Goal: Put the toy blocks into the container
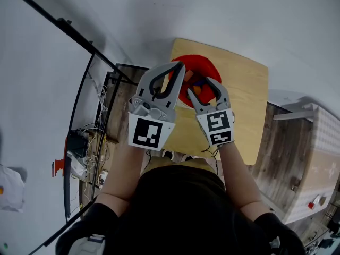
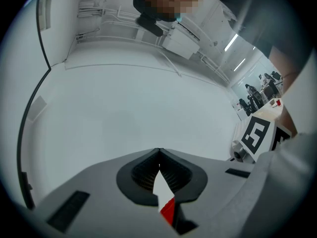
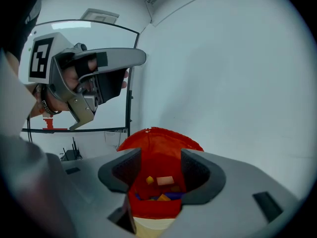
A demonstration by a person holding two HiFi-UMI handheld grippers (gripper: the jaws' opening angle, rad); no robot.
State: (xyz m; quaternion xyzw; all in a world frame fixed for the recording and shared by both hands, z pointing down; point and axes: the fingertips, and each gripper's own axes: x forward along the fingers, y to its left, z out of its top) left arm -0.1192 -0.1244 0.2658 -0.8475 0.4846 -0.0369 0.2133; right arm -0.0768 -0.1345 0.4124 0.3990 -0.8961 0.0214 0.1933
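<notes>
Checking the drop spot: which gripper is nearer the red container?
Right. The right gripper hangs open just over the mouth of the red container; the left gripper, shut, sits higher, off to its left.

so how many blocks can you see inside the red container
4 that show clearly in the right gripper view: a yellow block and a pale pink block beside it, an orange block and a blue block in front of them. More may lie hidden underneath.
</notes>
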